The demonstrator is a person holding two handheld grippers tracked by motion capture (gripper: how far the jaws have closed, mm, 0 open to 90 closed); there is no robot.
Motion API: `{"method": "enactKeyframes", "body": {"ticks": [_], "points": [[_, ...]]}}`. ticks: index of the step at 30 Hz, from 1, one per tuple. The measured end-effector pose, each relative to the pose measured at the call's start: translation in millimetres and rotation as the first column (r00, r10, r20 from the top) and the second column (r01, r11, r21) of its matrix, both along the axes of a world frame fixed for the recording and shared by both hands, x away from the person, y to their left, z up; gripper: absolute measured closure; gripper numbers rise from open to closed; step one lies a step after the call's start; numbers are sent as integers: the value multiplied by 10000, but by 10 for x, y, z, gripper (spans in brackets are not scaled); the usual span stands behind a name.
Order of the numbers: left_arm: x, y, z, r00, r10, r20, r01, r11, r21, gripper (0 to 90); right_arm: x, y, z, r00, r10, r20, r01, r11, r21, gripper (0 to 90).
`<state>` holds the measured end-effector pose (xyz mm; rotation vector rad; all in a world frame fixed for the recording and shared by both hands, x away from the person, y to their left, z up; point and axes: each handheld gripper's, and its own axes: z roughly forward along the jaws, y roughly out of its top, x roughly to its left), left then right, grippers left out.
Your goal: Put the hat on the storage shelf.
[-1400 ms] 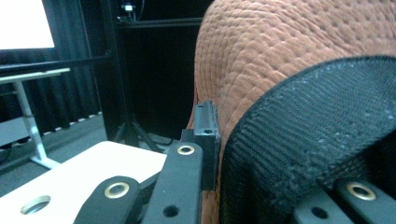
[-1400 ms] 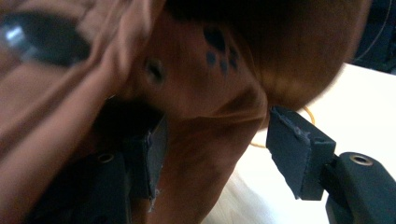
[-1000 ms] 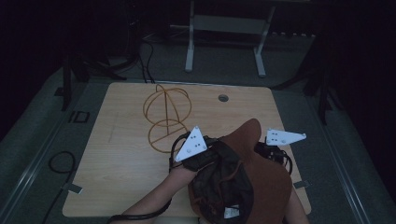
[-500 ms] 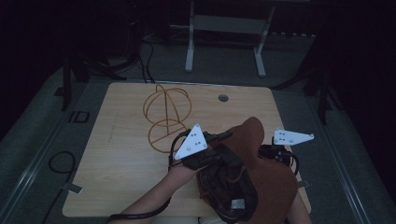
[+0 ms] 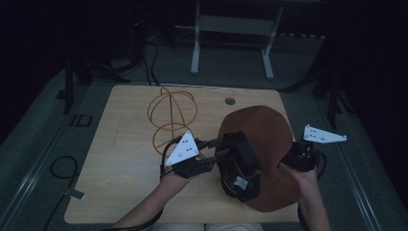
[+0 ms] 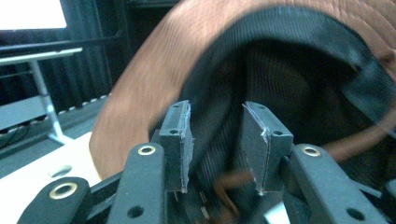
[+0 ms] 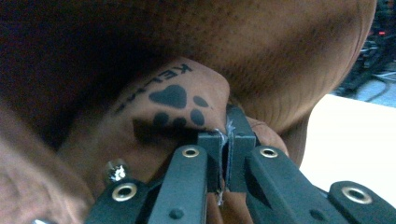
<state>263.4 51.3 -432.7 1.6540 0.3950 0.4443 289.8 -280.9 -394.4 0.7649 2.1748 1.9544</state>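
High view: brown hat (image 5: 269, 139) held above the right half of the table (image 5: 120, 183), crown turned away and the black-lined opening facing the person. Right claw (image 5: 294, 161) grips it at the right edge; left claw (image 5: 219, 147) reaches in at the opening from the left.

Right gripper view: jaws pinched tight on a fold of the hat's brown fabric (image 7: 280, 56), just below a tab printed with a black paw mark (image 7: 175, 105). A metal snap (image 7: 114, 170) sits beside it. Judgement: this claw acts as the anchor, carrying the hat's weight so the other side can be worked.

Left gripper view: pads (image 6: 180, 140) part-way apart, jaws have just been opening, pointed into the dark mesh lining (image 6: 289, 74). Lining lies between and behind the pads, but neither pad visibly presses on it; a thin brown cord (image 6: 355, 140) crosses the right side of the frame. Judgement: left claw is either letting go of the lining or resetting for a new bite on the rim, probably to spread or turn the hat.

Contents: hat interior shows lining, a white label (image 5: 239, 182) and the cord, nothing loose inside that I can make out.

Orange wire frame (image 5: 171, 113) stands on the table behind the left claw, apart from the hat, with no object in it. Judgement: possibly a stand for the hat
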Motion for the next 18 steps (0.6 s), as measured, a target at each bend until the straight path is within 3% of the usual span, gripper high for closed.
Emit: {"method": "enactKeyframes", "body": {"ticks": [5,9,13,15,18], "points": [[-38,192,-163,9984,361,-441,-359,9993,54,629,68,-91,33,9978,-661,12,661,9978,73,874],[-83,357,-278,9948,761,-676,-740,9967,331,565,110,-151,76,9934,-1143,137,1140,9933,173,874],[-123,553,-389,9877,1287,-889,-1220,9895,777,510,175,-165,125,9880,-1536,167,1534,9881,136,874],[-148,671,-459,9847,1451,-967,-1379,9874,776,495,210,-163,136,9856,-1681,188,1678,9856,204,874],[-195,837,-584,9762,1907,-1030,-1796,9777,1087,494,261,-150,144,9821,-1874,177,1868,9820,283,874]]}}
